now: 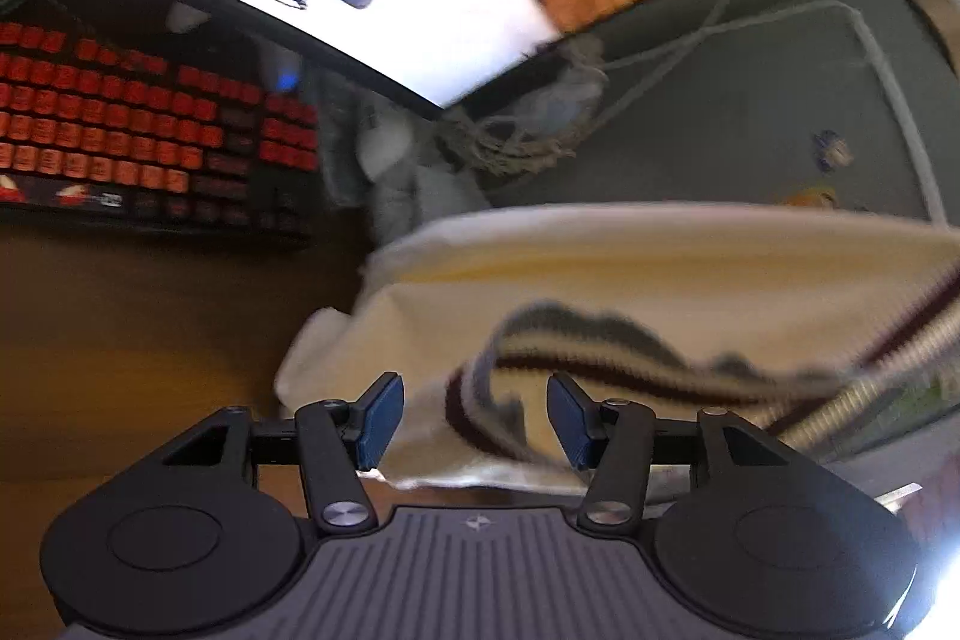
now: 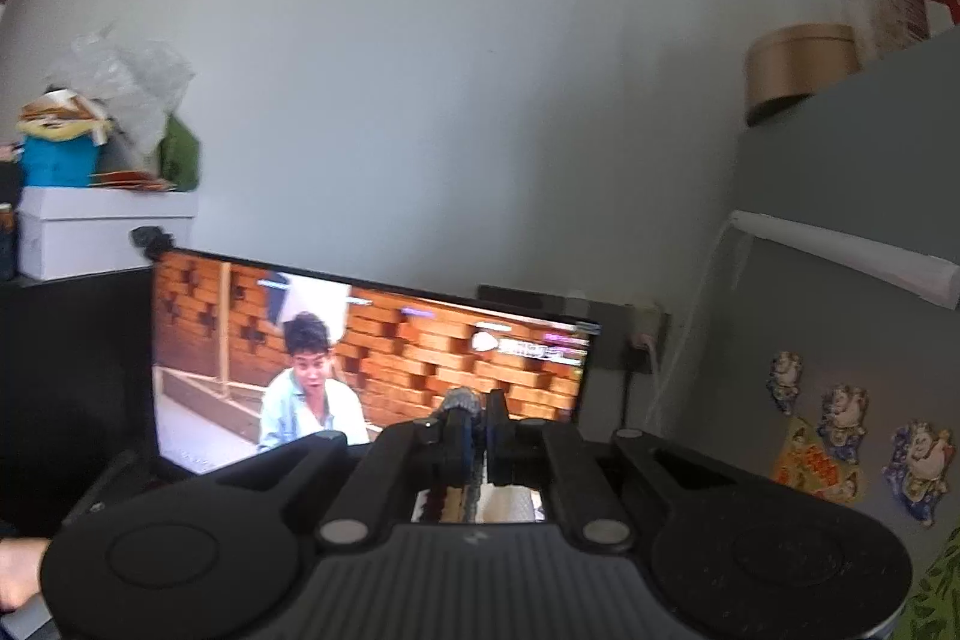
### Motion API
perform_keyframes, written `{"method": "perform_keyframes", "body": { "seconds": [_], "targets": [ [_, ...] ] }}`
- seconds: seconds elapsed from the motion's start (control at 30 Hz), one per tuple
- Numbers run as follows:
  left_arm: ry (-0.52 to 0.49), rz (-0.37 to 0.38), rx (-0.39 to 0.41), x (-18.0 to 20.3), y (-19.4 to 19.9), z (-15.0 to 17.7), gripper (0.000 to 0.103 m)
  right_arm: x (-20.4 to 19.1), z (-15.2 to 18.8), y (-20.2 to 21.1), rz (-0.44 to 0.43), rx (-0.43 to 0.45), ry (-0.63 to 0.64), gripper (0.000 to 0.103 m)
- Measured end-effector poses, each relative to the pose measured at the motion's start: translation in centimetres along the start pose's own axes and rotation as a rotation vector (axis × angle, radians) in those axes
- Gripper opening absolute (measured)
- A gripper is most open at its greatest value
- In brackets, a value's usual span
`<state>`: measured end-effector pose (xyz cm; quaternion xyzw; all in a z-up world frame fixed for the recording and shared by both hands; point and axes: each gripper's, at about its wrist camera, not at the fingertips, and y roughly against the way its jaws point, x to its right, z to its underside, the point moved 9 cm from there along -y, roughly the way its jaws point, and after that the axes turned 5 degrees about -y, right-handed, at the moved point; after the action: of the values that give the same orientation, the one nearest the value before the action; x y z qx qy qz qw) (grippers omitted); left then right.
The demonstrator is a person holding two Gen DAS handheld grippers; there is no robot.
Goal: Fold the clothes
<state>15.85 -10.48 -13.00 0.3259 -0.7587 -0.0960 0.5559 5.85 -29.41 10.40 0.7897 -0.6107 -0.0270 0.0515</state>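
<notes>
Two tongs: left tongs gape around the sweater; right tongs pinch its hem.

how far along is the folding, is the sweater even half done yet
Barely started, as far as the frames show. No finished fold is visible: the cream sweater hangs bunched in the air above the wooden desk. In hand: the right gripper is shut on a bit of knit trim, while the left gripper is open with the striped hem between its fingers, ungripped. Left: grip, lay flat, and make every fold.
</notes>
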Motion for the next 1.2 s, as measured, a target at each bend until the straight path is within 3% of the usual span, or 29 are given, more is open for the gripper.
{"method": "perform_keyframes", "body": {
  "seconds": [0.1,0.17,0.27,0.37,0.57,0.6,0.87,0.93,1.03,1.2],
  "targets": [
    [0.003,-0.026,-0.037,-0.6,-0.6,0.2,0.049,-0.7,0.5,0.7,-0.005,-0.003,0.016,0.003],
    [-0.033,-0.045,-0.102,-0.5,-1.3,1.6,0.034,-1.0,0.8,1.0,-0.003,-0.013,0.026,0.003],
    [-0.064,-0.083,-0.171,-0.8,-1.9,3.5,0.023,-1.2,1.3,1.4,-0.003,-0.025,0.034,0.003],
    [-0.059,-0.087,-0.183,-1.2,-2.2,4.5,0.005,-1.4,1.8,1.6,-0.002,-0.026,0.038,0.003],
    [-0.217,-0.143,-0.176,0.1,-1.2,6.0,0.002,-0.6,1.9,1.4,0.037,-0.024,0.031,0.003],
    [-0.245,-0.157,-0.155,0.5,-0.5,5.5,0.002,-0.3,1.6,1.2,0.051,-0.018,0.032,0.003],
    [-0.286,-0.208,0.311,7.0,13.3,-7.9,0.002,4.4,-4.2,-1.8,0.229,0.072,-0.024,0.003],
    [-0.298,-0.221,0.427,8.7,17.1,-11.1,0.002,4.4,-5.6,-2.8,0.226,0.101,-0.03,0.003],
    [-0.387,-0.304,0.588,12.9,22.4,-14.4,0.002,4.4,-7.8,-4.3,0.221,0.145,-0.039,0.003],
    [-0.424,-0.369,0.738,16.8,27.8,-19.0,0.002,4.3,-11.5,-6.8,0.212,0.219,-0.054,0.003]
  ]
}}
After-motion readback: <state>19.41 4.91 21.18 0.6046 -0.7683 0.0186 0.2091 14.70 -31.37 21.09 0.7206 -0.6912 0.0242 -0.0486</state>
